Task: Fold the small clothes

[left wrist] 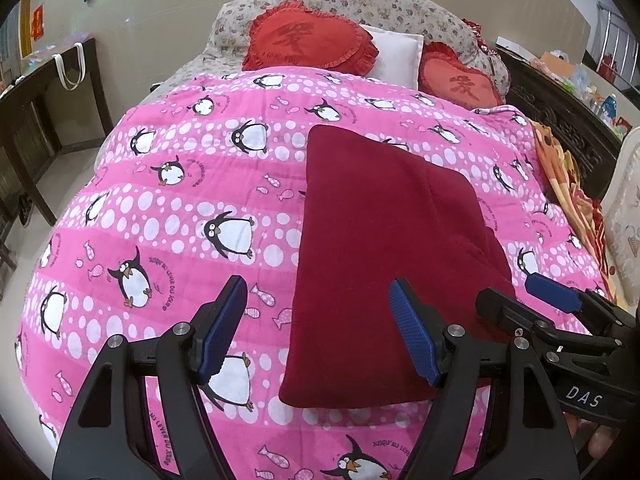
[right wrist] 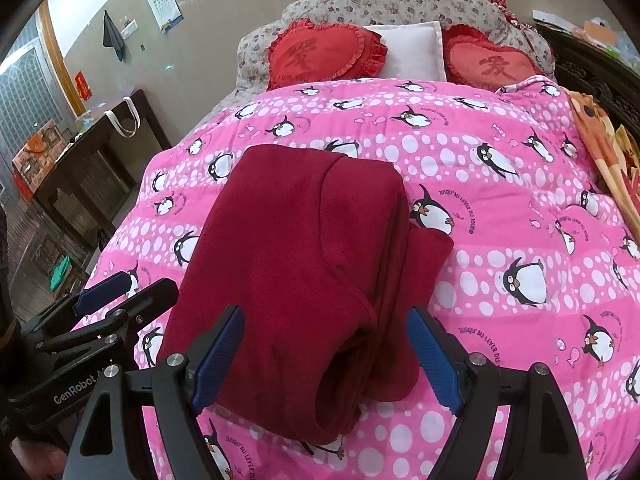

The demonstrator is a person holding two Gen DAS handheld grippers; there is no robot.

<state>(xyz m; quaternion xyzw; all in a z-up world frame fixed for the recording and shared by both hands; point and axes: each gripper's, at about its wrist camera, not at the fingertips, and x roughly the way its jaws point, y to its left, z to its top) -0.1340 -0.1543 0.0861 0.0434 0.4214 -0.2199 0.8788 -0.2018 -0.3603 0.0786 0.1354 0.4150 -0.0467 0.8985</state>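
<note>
A dark red fleece garment [left wrist: 384, 248] lies folded into a long flat bundle on the pink penguin quilt [left wrist: 168, 208]. Its layered edges show along the right side in the right wrist view, garment [right wrist: 304, 264]. My left gripper [left wrist: 322, 320] is open over the garment's near left edge, one pad above the quilt and the other above the red cloth. My right gripper [right wrist: 326, 344] is open and straddles the near end of the bundle, with no pad pressing on it. Each gripper appears in the other's view: the right gripper [left wrist: 520, 296] and the left gripper [right wrist: 130, 294].
Two red heart cushions [left wrist: 312, 42] and a white pillow [left wrist: 396, 54] lean on floral bedding at the head of the bed. An orange patterned blanket [left wrist: 568, 184] lies along the right edge by a dark carved bed frame [left wrist: 560, 120]. A dark wooden table [right wrist: 92, 152] stands left of the bed.
</note>
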